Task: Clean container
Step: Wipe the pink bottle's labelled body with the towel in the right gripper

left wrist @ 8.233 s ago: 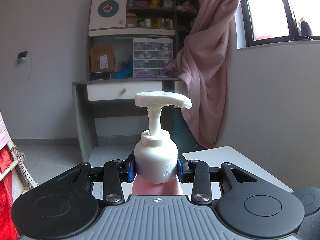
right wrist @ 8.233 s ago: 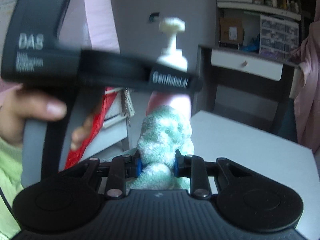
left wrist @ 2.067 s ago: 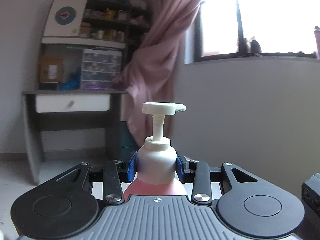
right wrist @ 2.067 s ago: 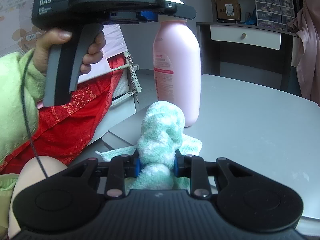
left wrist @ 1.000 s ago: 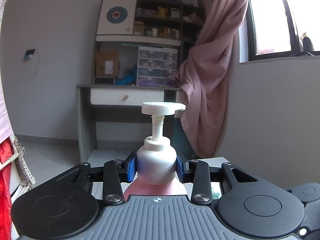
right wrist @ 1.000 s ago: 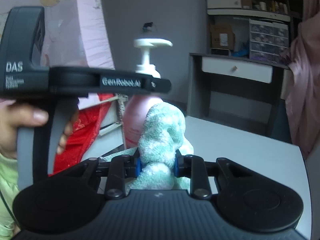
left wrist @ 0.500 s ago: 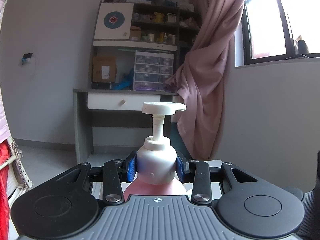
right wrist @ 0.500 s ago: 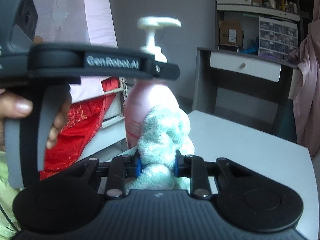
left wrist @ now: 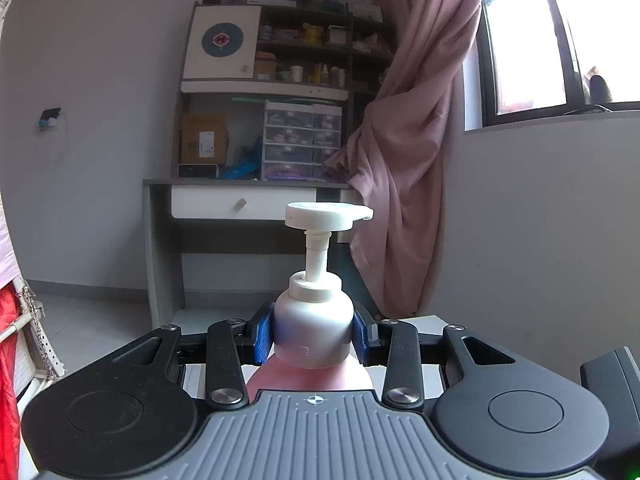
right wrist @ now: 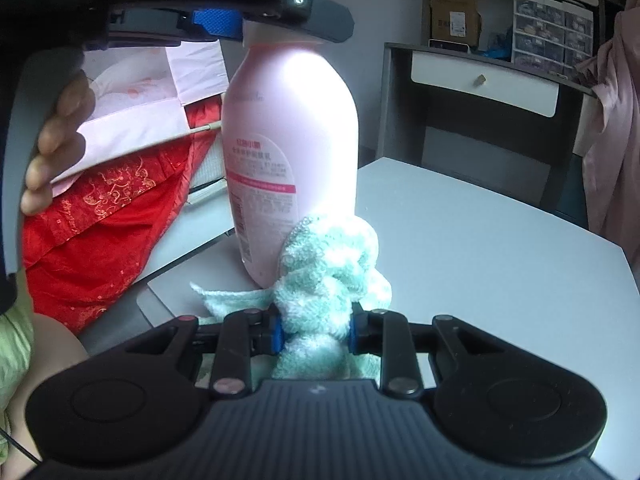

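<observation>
A pink pump bottle (right wrist: 290, 148) with a white cap and pump head (left wrist: 326, 216) stands upright on the grey table (right wrist: 500, 248). My left gripper (left wrist: 314, 334) is shut on the bottle's white neck (left wrist: 314, 328); it also shows from the side in the right wrist view (right wrist: 256, 20). My right gripper (right wrist: 316, 330) is shut on a bunched mint-green cloth (right wrist: 332, 276). The cloth presses against the lower front of the bottle near its base.
A grey desk with a white drawer (left wrist: 244, 208) and shelves stands behind the table. A pink curtain (left wrist: 404, 160) hangs at the right. Red fabric (right wrist: 100, 232) lies left of the table. The table edge (right wrist: 624, 256) is at the right.
My right gripper with the cloth has dropped from the bottle's upper body to its base. The left gripper has kept its hold on the neck, with the view turned slightly.
</observation>
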`<state>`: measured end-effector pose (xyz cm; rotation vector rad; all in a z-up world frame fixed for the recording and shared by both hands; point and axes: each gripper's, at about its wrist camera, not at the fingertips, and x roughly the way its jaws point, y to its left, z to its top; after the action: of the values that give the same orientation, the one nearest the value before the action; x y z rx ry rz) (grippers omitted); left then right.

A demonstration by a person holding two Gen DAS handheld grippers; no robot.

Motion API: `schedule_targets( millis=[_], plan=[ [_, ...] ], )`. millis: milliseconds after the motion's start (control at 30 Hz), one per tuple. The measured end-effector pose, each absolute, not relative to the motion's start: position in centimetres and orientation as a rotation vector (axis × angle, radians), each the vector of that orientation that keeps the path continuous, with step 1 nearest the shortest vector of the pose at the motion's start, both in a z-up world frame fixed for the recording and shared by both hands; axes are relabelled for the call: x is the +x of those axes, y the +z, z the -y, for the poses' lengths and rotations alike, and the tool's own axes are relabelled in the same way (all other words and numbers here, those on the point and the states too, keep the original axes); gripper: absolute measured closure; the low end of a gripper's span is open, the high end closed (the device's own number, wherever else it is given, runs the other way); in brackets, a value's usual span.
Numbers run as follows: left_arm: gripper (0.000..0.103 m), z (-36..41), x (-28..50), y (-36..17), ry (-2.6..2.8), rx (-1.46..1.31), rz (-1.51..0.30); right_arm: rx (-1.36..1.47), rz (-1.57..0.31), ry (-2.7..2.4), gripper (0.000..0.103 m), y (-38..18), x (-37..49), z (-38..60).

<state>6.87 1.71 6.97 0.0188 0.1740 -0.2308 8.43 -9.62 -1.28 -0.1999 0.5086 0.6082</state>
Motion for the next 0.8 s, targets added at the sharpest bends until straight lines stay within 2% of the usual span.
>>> schedule_targets(
  millis=[500,800],
  plan=[
    [0.064,-2.1,6.9,7.1,-0.275,0.016,-0.188,-0.2,-0.361,0.556,0.075,3.3,4.7,8.8],
    [0.064,-1.9,6.7,7.0,-0.294,0.024,-0.19,-0.206,-0.37,0.516,0.076,2.8,3.7,8.0]
  ],
)
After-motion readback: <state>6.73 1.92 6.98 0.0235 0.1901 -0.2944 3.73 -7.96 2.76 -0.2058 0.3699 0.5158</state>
